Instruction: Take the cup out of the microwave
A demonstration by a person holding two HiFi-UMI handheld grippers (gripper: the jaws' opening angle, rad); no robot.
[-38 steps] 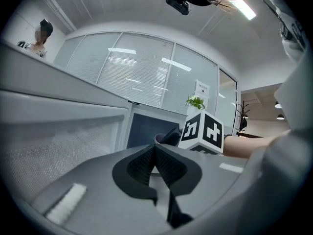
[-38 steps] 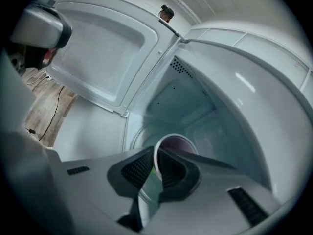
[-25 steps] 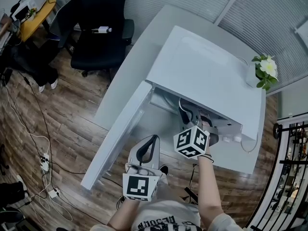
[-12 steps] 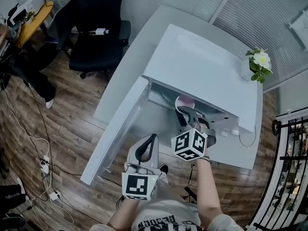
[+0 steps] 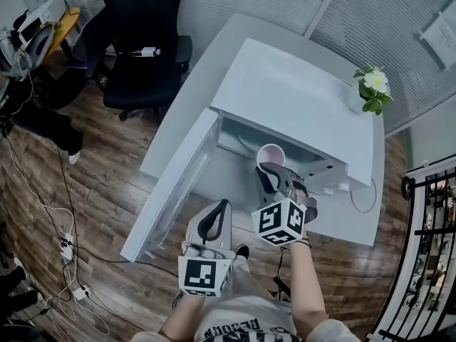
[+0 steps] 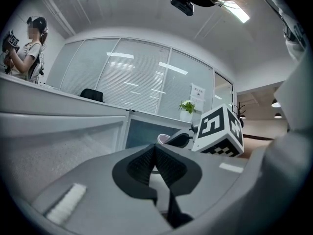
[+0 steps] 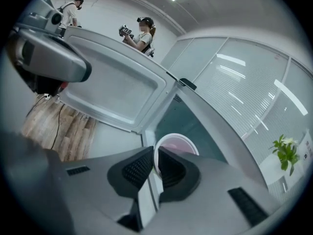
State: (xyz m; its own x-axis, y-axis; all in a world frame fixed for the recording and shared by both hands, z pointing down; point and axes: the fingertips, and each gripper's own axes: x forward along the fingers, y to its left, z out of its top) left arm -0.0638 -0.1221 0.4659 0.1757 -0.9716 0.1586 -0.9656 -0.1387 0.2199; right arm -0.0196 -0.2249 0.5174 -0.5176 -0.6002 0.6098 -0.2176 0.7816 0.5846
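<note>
Jaws of your right gripper [image 7: 155, 166] pinch near rim of cup [image 7: 177, 142], one pad inside, one outside. Cup upright, just ahead of jaws, at mouth of microwave [image 5: 296, 98]; door [image 5: 174, 187] open to left. Gripper pitched downward; exit likely straight back toward you. Your left gripper [image 6: 155, 161] pressed together, empty, farther from cup.

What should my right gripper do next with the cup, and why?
Probably draw the right gripper back toward you, level. Its jaws pinch the rim of the cup, upright at the mouth of the microwave, and the door stands wide open, so the way out looks clear.
</note>
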